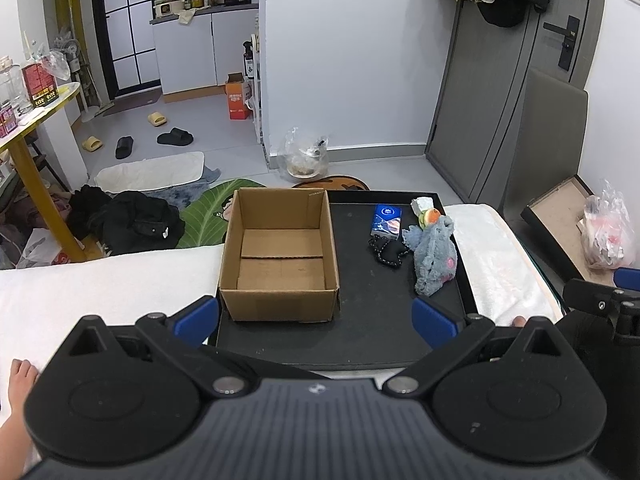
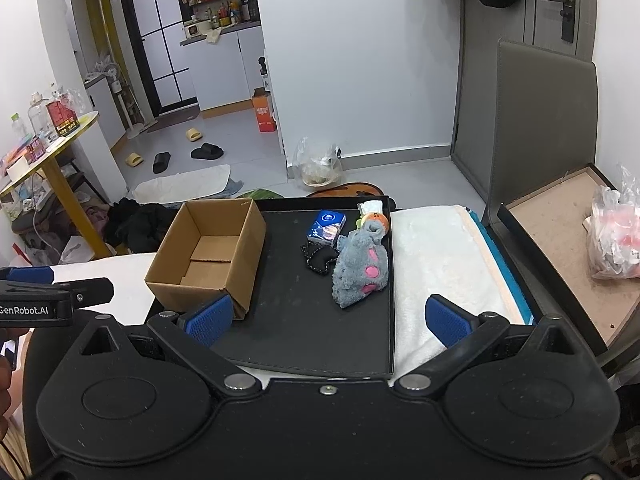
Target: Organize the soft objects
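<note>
An empty cardboard box [image 1: 280, 256] [image 2: 208, 256] stands on the left half of a black tray [image 1: 360, 332] [image 2: 312, 332]. On the tray's right part lie a grey plush toy [image 1: 434, 258] [image 2: 360, 270], a small black soft item [image 1: 388, 254] [image 2: 318, 259], a blue tissue pack [image 1: 387, 220] [image 2: 326, 227], an orange-green toy [image 1: 430, 216] [image 2: 374, 220] and a white piece [image 1: 422, 203] [image 2: 370, 206]. My left gripper [image 1: 316, 320] hangs open before the tray's near edge. My right gripper [image 2: 328, 318] is open too, nothing between its fingers.
The tray rests on a white towel [image 1: 100, 292] [image 2: 436, 252]. A yellow-legged side table [image 1: 36, 100] stands left; dark clothes [image 1: 132, 220] lie on the floor. A brown board [image 2: 560, 240] with a plastic bag [image 2: 616, 236] lies right, beside a grey door [image 1: 500, 80].
</note>
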Motion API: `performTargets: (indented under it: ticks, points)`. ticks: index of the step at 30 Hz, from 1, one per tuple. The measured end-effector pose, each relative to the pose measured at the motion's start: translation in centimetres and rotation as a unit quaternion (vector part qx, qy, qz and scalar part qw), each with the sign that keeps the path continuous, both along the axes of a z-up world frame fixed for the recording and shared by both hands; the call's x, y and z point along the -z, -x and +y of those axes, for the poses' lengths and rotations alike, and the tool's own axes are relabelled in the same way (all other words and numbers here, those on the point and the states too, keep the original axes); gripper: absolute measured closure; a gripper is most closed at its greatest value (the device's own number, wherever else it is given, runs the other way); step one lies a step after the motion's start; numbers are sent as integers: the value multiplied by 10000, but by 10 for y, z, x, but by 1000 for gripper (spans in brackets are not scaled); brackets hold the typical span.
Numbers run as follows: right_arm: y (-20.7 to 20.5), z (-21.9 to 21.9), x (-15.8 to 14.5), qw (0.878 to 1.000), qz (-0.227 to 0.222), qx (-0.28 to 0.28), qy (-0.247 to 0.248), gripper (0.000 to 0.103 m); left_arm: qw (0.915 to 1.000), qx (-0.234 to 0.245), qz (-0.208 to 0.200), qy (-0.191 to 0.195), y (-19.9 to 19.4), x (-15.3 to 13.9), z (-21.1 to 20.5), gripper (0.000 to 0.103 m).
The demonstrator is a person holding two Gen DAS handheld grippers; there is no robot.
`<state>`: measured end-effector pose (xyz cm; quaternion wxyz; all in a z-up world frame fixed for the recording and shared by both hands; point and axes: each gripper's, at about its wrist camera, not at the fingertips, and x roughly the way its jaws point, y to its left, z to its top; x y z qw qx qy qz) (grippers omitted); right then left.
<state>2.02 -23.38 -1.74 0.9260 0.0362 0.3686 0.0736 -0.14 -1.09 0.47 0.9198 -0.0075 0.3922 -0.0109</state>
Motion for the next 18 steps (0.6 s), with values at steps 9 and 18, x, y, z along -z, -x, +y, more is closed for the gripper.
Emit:
performTargets:
  ticks: [9,18]
  points:
    - [1,-1,0,10000,-13,2,10,0,10000,-1,-9,16,1,1,0,1]
    - [2,1,1,10000,-1,2,29,0,10000,-13,4,19,1,0,1,1]
